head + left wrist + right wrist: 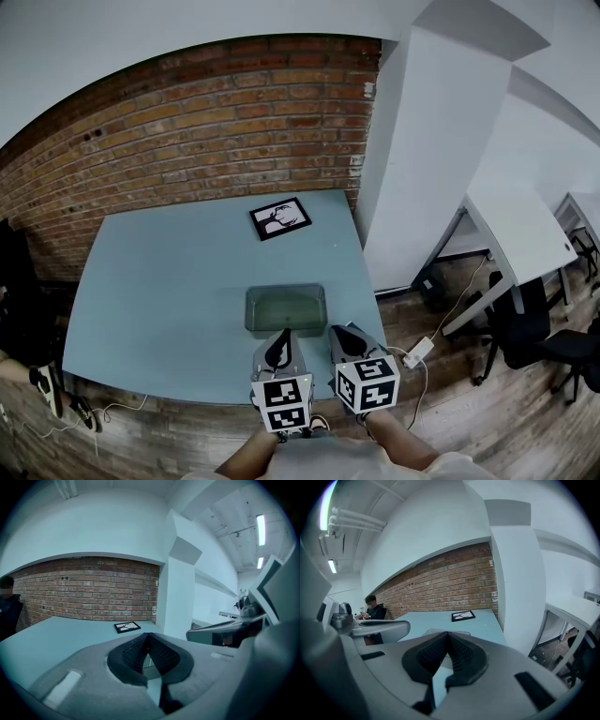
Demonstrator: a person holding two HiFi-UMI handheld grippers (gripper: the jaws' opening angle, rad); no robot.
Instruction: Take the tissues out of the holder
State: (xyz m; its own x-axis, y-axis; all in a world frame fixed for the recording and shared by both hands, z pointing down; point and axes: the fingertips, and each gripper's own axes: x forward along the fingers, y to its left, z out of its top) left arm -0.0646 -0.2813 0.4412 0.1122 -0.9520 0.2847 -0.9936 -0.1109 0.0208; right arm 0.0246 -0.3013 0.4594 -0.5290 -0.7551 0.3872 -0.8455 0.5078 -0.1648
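Note:
A translucent greenish rectangular holder [286, 309] sits on the pale blue table [159, 291], close to its near edge. I cannot make out tissues inside it. My left gripper [278, 347] hovers just short of the holder's near side, with its dark pads meeting at the tips and nothing between them. My right gripper [349, 336] is beside it at the holder's near right corner, also shut and empty. In the left gripper view the left gripper [149, 635] shows its pads touching. In the right gripper view the holder's rim [433, 631] peeks above the shut right gripper [449, 634].
A black-framed picture [280, 217] lies flat at the table's far side, before a brick wall [187, 131]. A white pillar [422, 159] stands right of the table. White desks, dark chairs [534, 337] and a power strip [417, 352] fill the floor at right. A person [372, 607] sits at far left.

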